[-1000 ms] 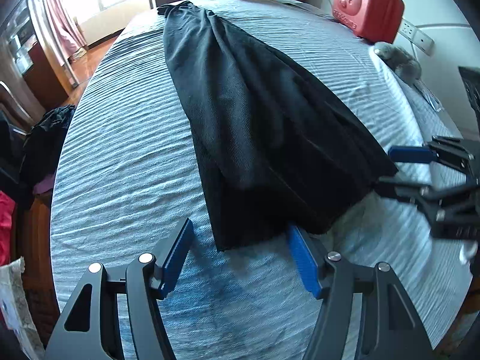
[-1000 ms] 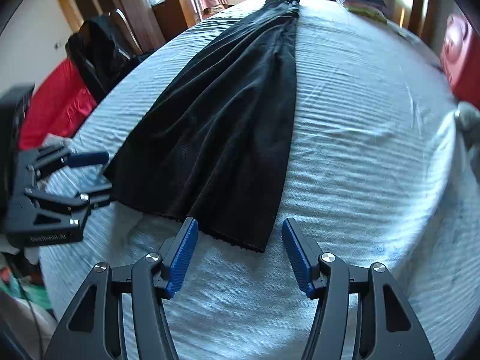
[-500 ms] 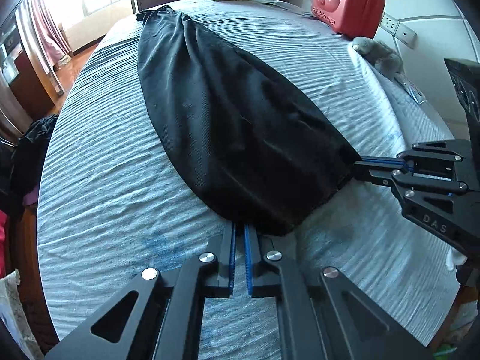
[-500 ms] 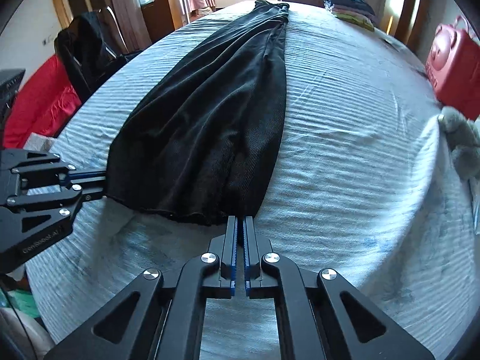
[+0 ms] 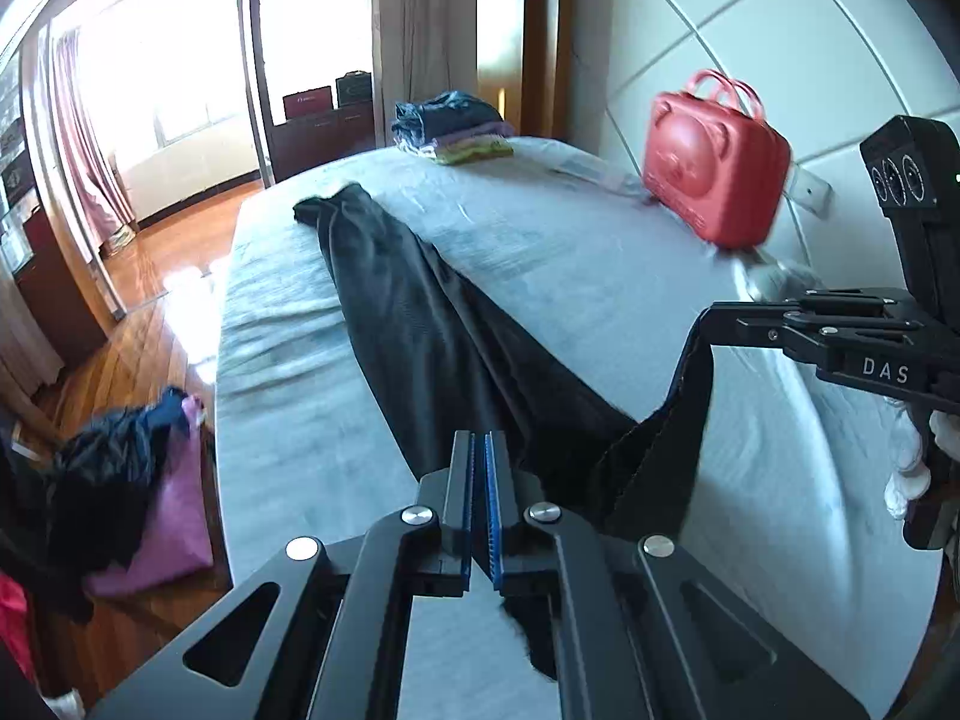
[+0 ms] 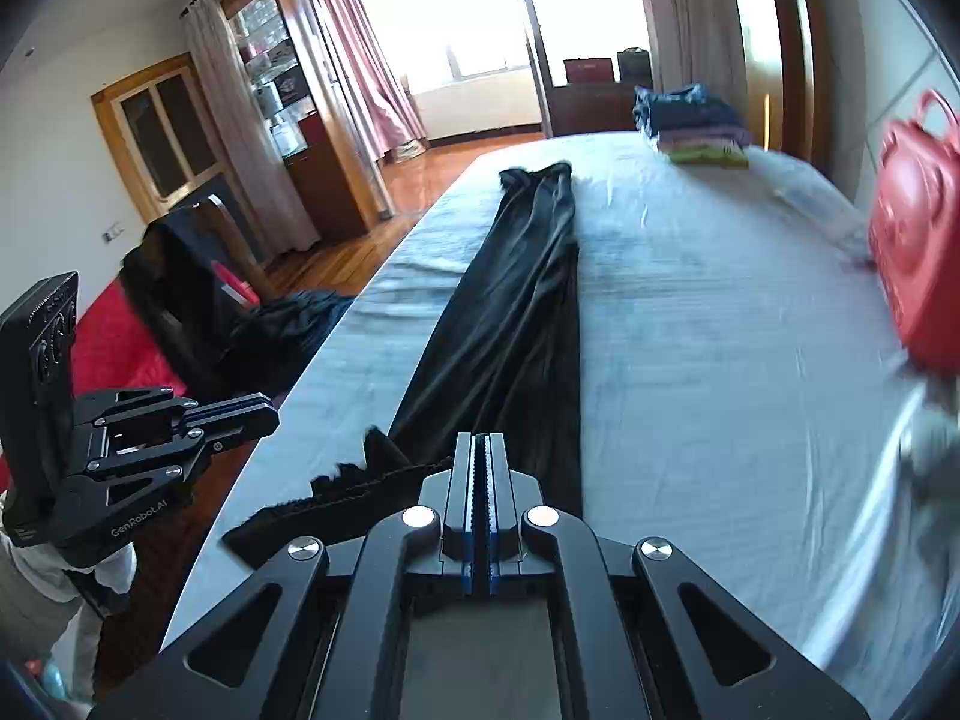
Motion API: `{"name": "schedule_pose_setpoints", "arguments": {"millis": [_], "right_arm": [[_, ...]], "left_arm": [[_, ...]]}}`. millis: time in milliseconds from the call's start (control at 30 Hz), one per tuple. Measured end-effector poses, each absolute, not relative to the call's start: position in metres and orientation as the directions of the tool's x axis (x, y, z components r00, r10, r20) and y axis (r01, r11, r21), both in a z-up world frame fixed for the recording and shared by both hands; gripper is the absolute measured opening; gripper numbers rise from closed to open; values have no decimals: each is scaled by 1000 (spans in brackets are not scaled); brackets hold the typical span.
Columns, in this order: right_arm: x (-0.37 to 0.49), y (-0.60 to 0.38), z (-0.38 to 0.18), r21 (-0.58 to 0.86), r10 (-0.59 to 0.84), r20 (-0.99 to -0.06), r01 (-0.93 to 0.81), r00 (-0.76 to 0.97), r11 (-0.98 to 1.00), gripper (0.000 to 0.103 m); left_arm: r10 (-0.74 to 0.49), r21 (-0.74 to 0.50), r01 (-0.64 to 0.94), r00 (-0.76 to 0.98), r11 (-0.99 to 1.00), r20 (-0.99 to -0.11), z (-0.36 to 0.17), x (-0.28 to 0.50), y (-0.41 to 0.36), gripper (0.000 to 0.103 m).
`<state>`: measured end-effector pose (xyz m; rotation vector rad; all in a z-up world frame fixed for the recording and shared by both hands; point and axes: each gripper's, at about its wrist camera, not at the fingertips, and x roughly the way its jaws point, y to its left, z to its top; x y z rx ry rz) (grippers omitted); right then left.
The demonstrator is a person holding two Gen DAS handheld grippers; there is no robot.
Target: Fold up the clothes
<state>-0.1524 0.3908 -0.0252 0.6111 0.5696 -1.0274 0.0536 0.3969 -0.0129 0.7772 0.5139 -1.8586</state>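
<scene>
Left wrist view: both jaws clamp black garment [image 5: 420, 324] hem; near hem hidden behind left gripper [image 5: 479, 450], right gripper [image 5: 711, 318].

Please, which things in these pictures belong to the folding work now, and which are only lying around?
Belong to the job:
- black garment, near hem lifted
- left gripper, shut on the hem
- right gripper, shut on the hem
- bed

Lying about:
- red case
- folded clothes stack
- clothes on the floor

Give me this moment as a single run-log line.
left gripper: shut on black garment hem | right gripper: shut on hem | hem end off bed, far end lying flat | folded pile at far edge
</scene>
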Motion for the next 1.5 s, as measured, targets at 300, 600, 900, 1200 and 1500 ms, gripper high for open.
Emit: {"name": "schedule_pose_setpoints", "arguments": {"millis": [300,600,900,1200,1500], "right_arm": [[-136,286,-79,177,-537,-813,974,225,140,17],[-146,360,-74,200,-501,-835,974,225,104,50],[-137,391,-90,234,-468,-836,957,288,172,50],[-139,408,-92,252,-457,-829,945,322,209,50],[-135,373,-94,247,-460,-831,948,313,200,50]], "left_arm": [[-511,-52,852,-359,-520,-781,-44,68,254,4],[-331,-222,835,-424,-503,-843,-94,99,342,23],[-287,-294,861,-431,-415,-856,-105,85,404,23],[-301,-236,896,-359,-377,-883,-118,75,418,24],[-328,-325,885,-432,-333,-840,-98,88,396,24]]}}
